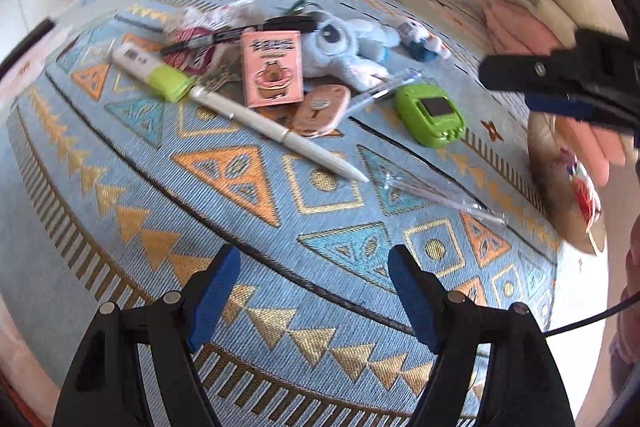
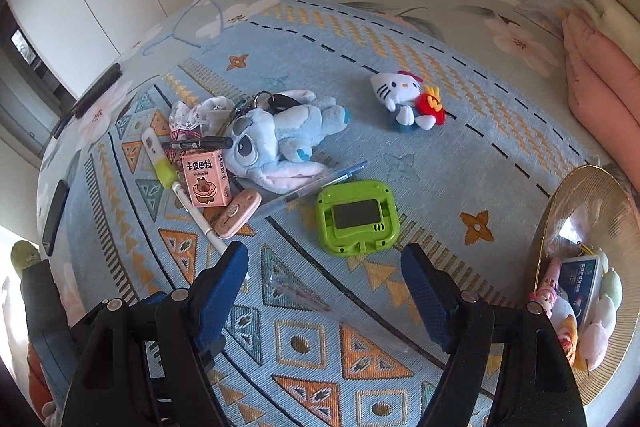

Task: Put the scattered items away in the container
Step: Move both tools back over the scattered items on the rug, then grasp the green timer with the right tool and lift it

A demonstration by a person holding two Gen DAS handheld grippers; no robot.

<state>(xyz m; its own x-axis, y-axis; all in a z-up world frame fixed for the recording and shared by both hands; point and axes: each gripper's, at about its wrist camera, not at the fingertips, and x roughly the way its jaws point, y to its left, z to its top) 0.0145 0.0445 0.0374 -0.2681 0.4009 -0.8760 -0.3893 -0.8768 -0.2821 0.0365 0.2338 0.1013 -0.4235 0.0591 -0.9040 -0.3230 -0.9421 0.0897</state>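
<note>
- Plainly, the clutter is the hazard: the white pen (image 1: pixel 276 131) lies across the pile beside the pink box (image 2: pixel 206 184) and the blue plush (image 2: pixel 280 139), so a careless close could drag a neighbour along or knock the pen away.
- The clear plastic wrapper (image 1: pixel 432 193) on the near rug (image 2: pixel 360 39) is hard to see and would likely slip from the pads.
- The green gadget (image 2: pixel 354 217) is wide; a grip off-centre could tip it.
- The container (image 2: pixel 580 211), a gold-rimmed bowl at the right, already holds several things, so a drop near its rim might spill out.
- Left gripper (image 1: pixel 314 281): jaws spread, nothing between them, above bare rug.
- Right gripper (image 2: pixel 324 279): jaws spread, empty, near the green gadget.
</note>
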